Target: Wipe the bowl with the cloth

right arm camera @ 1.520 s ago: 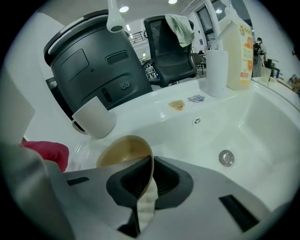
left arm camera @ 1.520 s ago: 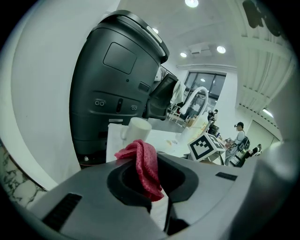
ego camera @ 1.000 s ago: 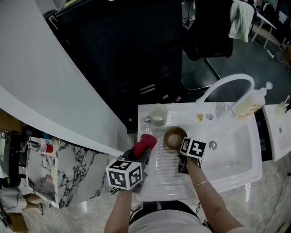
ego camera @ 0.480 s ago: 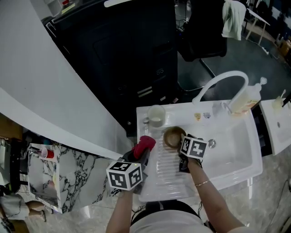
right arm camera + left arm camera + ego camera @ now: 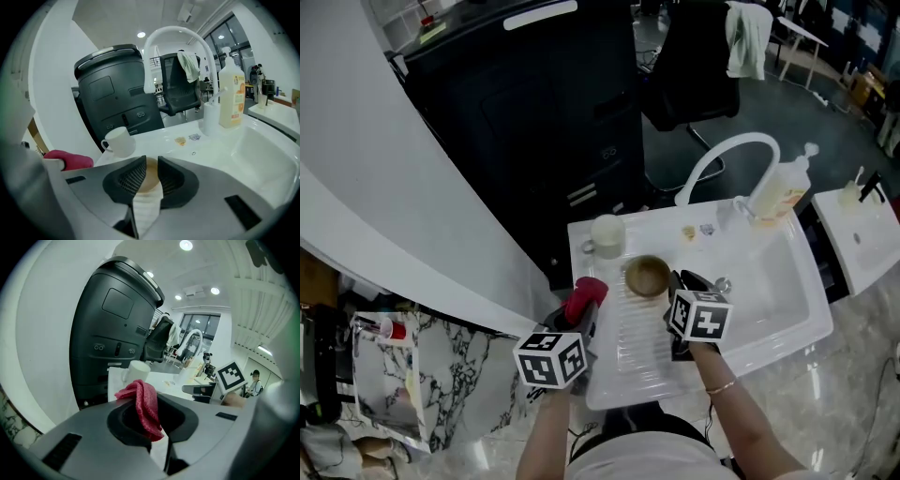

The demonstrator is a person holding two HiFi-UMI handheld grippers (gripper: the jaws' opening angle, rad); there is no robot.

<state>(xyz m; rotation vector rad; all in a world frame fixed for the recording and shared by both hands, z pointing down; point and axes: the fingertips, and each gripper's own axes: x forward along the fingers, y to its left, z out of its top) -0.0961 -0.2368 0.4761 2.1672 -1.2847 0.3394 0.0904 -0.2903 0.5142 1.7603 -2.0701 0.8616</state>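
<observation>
1. The left tongs (image 5: 154, 420) are clamped on a bunched red cloth (image 5: 143, 405), which sticks up from between the pads at the white surface's (image 5: 639, 354) left edge.
2. The right tongs (image 5: 149, 182) stand narrowly apart and are closing. The brown bowl (image 5: 648, 275) shows in the gap just ahead of the tips, and the pads do not appear to press on it.
3. The bowl sits upright at the top of the ribbed drainboard, between the two tongs, with the cloth to its left and not touching it.
4. A white mug (image 5: 606, 232) stands behind the bowl, near the surface's back left corner.
5. To the right lies the sink basin (image 5: 773, 281), with a curved white faucet (image 5: 724, 156) and a soap bottle (image 5: 784, 191) behind it.
6. A large black bin (image 5: 534, 122) and an office chair (image 5: 689, 80) stand beyond the surface.
</observation>
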